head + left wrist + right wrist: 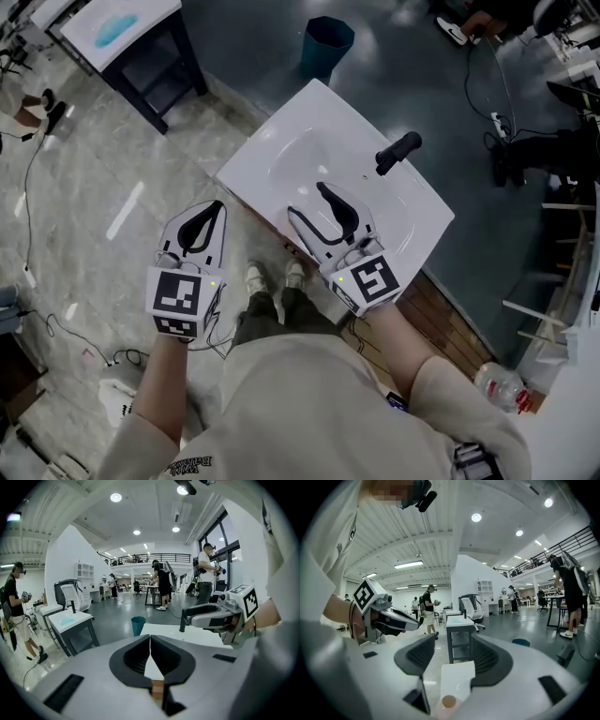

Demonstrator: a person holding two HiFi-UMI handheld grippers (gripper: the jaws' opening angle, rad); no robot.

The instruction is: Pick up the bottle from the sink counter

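Over the bench [272, 155] front edge, right gripper [307, 199] fingers [339, 208] gape empty, left gripper [218, 206] alongside shut: spot the bottle first.

Cream tee [309, 412], dark trousers [267, 319], perhaps olive; pale shoes [255, 277]; left tool [217, 205], right tool [307, 199] white, black-padded, marker-cubed.

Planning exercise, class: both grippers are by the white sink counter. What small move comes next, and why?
Probably look around for the bottle: the sink counter shows only a black tap, the right gripper hangs over the basin, jaws open and empty, the left gripper shut.
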